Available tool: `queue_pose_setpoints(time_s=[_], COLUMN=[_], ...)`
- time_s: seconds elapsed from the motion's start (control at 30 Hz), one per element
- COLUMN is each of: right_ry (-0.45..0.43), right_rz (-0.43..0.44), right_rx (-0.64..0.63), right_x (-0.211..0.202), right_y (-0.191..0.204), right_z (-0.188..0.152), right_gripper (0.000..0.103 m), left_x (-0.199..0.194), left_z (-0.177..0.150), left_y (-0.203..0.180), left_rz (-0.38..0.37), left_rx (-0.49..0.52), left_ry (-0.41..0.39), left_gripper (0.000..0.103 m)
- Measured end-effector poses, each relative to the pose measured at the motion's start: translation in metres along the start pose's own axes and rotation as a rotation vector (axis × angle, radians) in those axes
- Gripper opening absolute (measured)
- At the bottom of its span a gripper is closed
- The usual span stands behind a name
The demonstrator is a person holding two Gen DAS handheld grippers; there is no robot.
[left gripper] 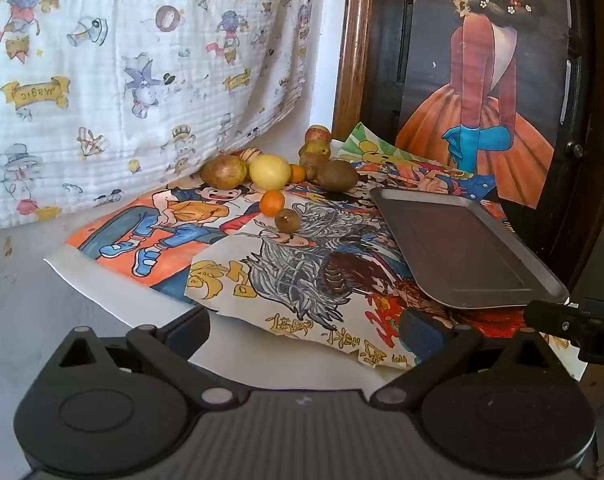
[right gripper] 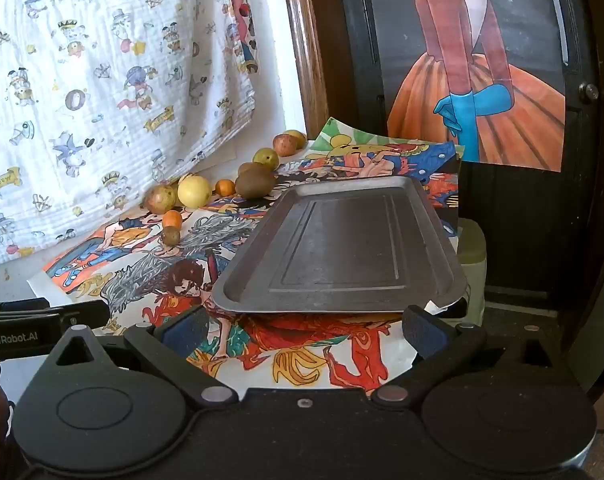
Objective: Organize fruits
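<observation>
**A corner hung with cloth and drawings**

A white cloth printed with cartoon figures [left gripper: 113,80] hangs across the left, daylight glowing through it. Beside it runs a strip of white wall [left gripper: 322,92], then a brown wooden door frame [left gripper: 352,44]. A dark panelled door [right gripper: 522,220] carries a drawing of a figure in an orange dress [left gripper: 482,92]. Coloured comic drawings [left gripper: 293,264] cover the pale tabletop [left gripper: 25,300].
</observation>
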State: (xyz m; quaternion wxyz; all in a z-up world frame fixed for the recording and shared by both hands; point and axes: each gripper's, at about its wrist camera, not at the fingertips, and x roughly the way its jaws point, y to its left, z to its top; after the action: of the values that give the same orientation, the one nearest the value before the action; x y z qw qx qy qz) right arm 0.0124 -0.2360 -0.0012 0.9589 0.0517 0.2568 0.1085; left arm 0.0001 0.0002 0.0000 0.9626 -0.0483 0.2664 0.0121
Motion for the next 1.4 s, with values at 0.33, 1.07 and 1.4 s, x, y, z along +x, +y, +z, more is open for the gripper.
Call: queue_pose_setpoints(time_s=[0.33, 1.07, 1.4], right_ry=[0.004, 0.012, 0.013], right_rz=[0.001, 0.001, 0.001], right_rx=[0.0, -0.001, -0.001], right_x=[0.0001, 0.0028, 0.0027], right_y=[0.0011, 0.0029, 0.0028], right_z=[0.0009, -0.001, -0.0014], right_gripper=[0.103, 0.103, 0.103], left_x=[-0.0004, 0.0001, 0.0004], left_z=[-0.0003, -0.0019, -0.0028], left_y=[0.0008, 0.0005, 0.0012], left_rz=[0.003, 0.004, 0.004], left_rx=[-0.001, -0.002, -0.004], left_ry=[0.002, 0.011, 0.013], left_gripper=[0.103, 0.103, 0.102])
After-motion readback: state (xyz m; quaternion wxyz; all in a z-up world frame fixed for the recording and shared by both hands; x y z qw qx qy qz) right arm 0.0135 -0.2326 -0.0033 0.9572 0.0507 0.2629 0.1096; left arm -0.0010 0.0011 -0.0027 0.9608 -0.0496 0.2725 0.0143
